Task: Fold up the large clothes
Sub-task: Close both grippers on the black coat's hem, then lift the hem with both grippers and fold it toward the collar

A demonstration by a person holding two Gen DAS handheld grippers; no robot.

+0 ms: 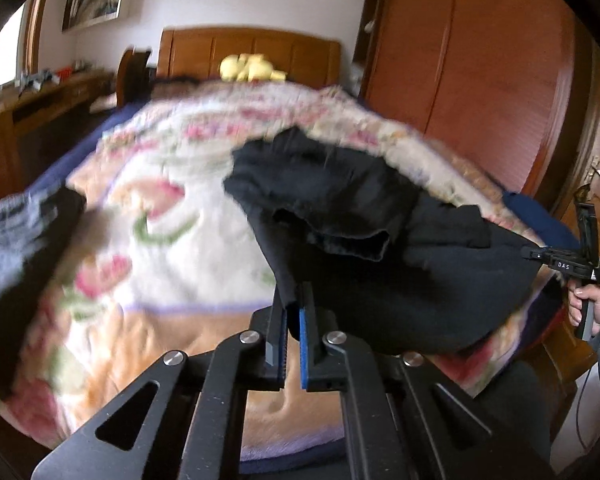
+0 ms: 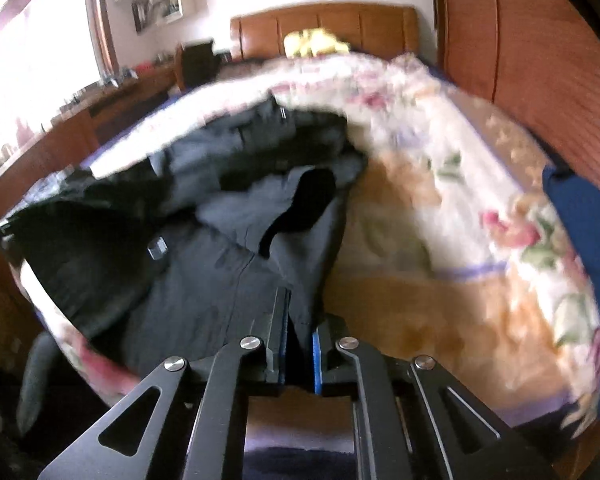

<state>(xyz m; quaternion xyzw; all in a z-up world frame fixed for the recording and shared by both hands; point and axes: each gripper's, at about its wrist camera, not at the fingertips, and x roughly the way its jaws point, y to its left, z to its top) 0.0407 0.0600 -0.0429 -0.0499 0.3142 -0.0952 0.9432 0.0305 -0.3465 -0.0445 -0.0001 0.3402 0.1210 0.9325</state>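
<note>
A large black garment (image 1: 380, 248) hangs lifted above the floral blanket (image 1: 172, 208) on the bed. My left gripper (image 1: 294, 300) is shut on one edge of it. The right gripper (image 1: 540, 254) shows at the right of the left wrist view, pinching the garment's other end in a person's hand. In the right wrist view the right gripper (image 2: 298, 312) is shut on the black garment (image 2: 204, 280), which spreads left and away over the floral blanket (image 2: 440, 240). Both views are blurred by motion.
A wooden headboard (image 1: 252, 52) with a yellow plush toy (image 1: 252, 68) stands at the far end. A wooden wardrobe (image 1: 480, 60) is on the right, a desk (image 1: 48, 96) on the left. Another dark garment (image 1: 12, 256) lies at the bed's left edge.
</note>
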